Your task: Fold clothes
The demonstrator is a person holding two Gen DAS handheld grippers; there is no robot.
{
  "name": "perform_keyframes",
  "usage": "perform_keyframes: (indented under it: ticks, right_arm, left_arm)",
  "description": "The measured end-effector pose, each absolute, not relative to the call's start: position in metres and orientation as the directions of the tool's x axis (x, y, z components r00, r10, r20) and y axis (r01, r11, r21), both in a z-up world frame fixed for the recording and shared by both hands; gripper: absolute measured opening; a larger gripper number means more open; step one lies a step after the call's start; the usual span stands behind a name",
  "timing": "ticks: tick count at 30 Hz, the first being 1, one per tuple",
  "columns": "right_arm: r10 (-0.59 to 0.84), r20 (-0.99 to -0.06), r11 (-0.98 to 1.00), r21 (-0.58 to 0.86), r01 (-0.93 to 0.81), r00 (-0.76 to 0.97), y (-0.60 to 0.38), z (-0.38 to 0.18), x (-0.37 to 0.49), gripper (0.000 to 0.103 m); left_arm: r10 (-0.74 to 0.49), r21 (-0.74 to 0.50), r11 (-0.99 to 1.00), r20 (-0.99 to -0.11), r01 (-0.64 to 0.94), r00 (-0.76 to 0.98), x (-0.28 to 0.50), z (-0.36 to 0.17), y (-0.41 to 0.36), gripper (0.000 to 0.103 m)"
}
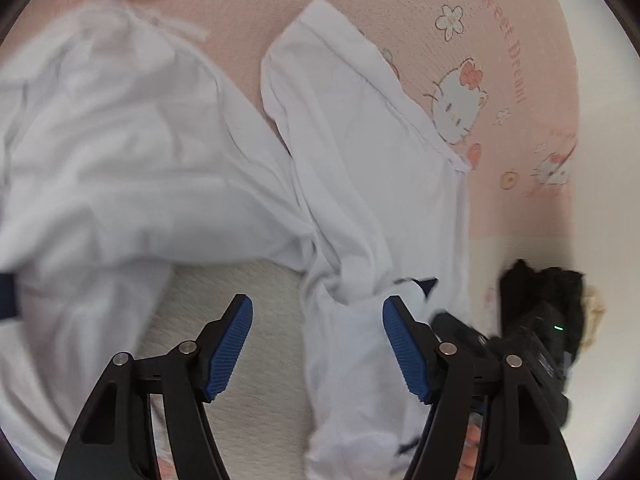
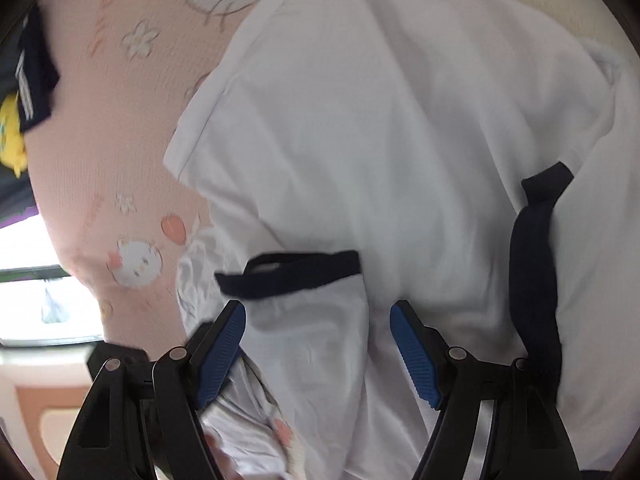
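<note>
The left hand-held gripper (image 1: 317,334) hovers wide open over the white shirt (image 1: 168,168) spread rumpled on the pink bedsheet (image 1: 520,60); the right hand-held gripper (image 2: 318,338) (equally wide) straddles a navy-trimmed sleeve (image 2: 304,320), likely gripping it next.

Matt white cloth shirt (image 2: 400,140); pink woven cloth sheet (image 1: 400,8); ribbed blue tongs pads (image 1: 230,346)
</note>
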State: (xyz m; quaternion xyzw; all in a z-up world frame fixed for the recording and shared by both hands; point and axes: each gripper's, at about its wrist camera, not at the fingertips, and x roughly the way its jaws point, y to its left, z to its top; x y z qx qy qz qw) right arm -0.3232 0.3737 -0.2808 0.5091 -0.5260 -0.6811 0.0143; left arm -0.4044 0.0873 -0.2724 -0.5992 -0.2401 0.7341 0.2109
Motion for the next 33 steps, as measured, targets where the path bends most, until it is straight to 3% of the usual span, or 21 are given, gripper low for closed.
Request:
perform_keyframes:
  ticks: [8, 10, 14, 16, 20, 22, 29, 33]
  right_arm:
    - [-0.57, -0.668, -0.514, 0.744, -0.426, -0.479, 0.359, -0.274, -0.339, 0.074]
    - [-0.572, -0.685, -0.552, 0.728, -0.406, -0.451, 0.351, -0.277, -0.345, 0.074]
    - [-0.496, -0.751, -0.671, 0.65, -0.356, -0.437, 0.337, -0.268, -0.349, 0.054]
    - [-0.441, -0.786, -0.739, 0.592, -0.322, -0.433, 0.329, -0.26, -0.349, 0.034]
    - [-0.345, -0.833, -0.819, 0.492, -0.294, -0.433, 0.319, -0.257, -0.356, 0.009]
    - [-0.275, -0.863, -0.852, 0.423, -0.308, -0.424, 0.32, -0.254, -0.353, 0.008]
    - [-0.291, -0.882, -0.82, 0.429, -0.378, -0.37, 0.337, -0.273, -0.349, 0.007]
    - [-0.231, -0.912, -0.871, 0.349, -0.345, -0.34, 0.33, -0.268, -0.349, 0.007]
  left_arm:
    - [0.628, -0.639, -0.769, -0.757, 0.006, -0.181, -0.404, -0.285, 0.096, 0.066]
    - [0.631, -0.642, -0.766, -0.756, 0.01, -0.174, -0.403, -0.288, 0.099, 0.057]
    - [0.621, -0.629, -0.777, -0.765, -0.007, -0.173, -0.4, -0.29, 0.106, 0.042]
    - [0.601, -0.608, -0.794, -0.779, -0.021, -0.181, -0.399, -0.29, 0.112, 0.031]
    - [0.553, -0.565, -0.825, -0.802, -0.016, -0.225, -0.397, -0.287, 0.115, 0.024]
    - [0.498, -0.512, -0.859, -0.831, -0.01, -0.247, -0.399, -0.286, 0.116, 0.022]
    - [0.479, -0.494, -0.87, -0.846, 0.005, -0.234, -0.406, -0.29, 0.109, 0.022]
    - [0.482, -0.499, -0.866, -0.847, 0.024, -0.224, -0.404, -0.289, 0.107, 0.023]
